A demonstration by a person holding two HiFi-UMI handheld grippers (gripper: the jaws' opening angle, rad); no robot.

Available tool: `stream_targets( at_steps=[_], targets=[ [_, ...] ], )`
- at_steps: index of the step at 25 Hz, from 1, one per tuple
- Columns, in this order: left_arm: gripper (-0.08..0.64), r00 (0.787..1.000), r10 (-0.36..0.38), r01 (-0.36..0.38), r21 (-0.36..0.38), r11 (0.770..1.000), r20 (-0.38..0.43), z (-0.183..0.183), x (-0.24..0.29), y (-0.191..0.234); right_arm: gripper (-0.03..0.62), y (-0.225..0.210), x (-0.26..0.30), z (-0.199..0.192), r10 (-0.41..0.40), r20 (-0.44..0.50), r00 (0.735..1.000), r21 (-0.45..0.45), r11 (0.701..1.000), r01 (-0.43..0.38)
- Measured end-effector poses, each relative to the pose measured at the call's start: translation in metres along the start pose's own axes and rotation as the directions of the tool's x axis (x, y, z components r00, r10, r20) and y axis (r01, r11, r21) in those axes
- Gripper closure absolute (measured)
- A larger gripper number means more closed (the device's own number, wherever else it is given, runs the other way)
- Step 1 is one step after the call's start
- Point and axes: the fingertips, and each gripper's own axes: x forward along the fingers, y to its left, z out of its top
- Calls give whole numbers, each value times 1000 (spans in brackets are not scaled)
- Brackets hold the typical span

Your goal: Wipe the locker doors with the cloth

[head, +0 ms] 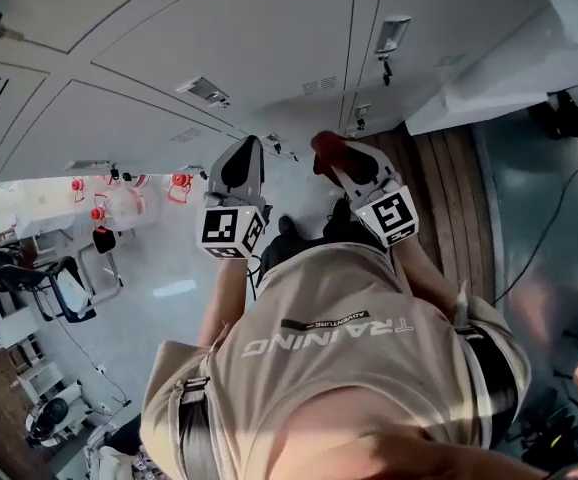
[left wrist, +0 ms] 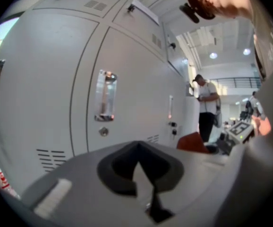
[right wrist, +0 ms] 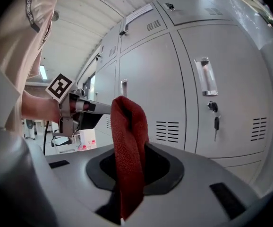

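Grey locker doors (head: 219, 38) fill the top of the head view, just ahead of both grippers. A folded red cloth (right wrist: 128, 145) sticks up from between the jaws of my right gripper (right wrist: 127, 126), which is shut on it. In the head view the red cloth (head: 326, 149) tips the right gripper (head: 347, 160) and sits close to the lockers' lower doors. My left gripper (head: 241, 165) is held beside it, jaws together with nothing between them. From the left gripper (left wrist: 137, 148) I face a locker door (left wrist: 132, 89), and the cloth (left wrist: 193, 142) shows low on the right.
A key (right wrist: 215, 123) hangs in a lock under a recessed handle (right wrist: 206, 77). Water jugs with red caps (head: 119, 206) stand on the floor at left, wooden flooring (head: 439, 188) and a cable (head: 549, 218) at right. A person (left wrist: 206, 109) stands far down the row.
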Motion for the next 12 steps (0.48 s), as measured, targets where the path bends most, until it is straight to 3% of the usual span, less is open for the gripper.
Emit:
stream_targets(
  at_steps=[4, 8, 12],
  targets=[
    [554, 998, 67, -67, -22, 997, -8, -4, -10, 10, 506, 6, 14, -5, 81, -14, 997, -10, 997, -81],
    [554, 995, 103, -103, -23, 994, -8, -5, -24, 22, 506, 12, 32, 4, 114, 2, 993, -22, 993, -114],
    [554, 991, 133, -133, -39, 990, 12, -7, -43, 34, 506, 27, 44, 30, 126, 32, 991, -102, 987, -123]
  ],
)
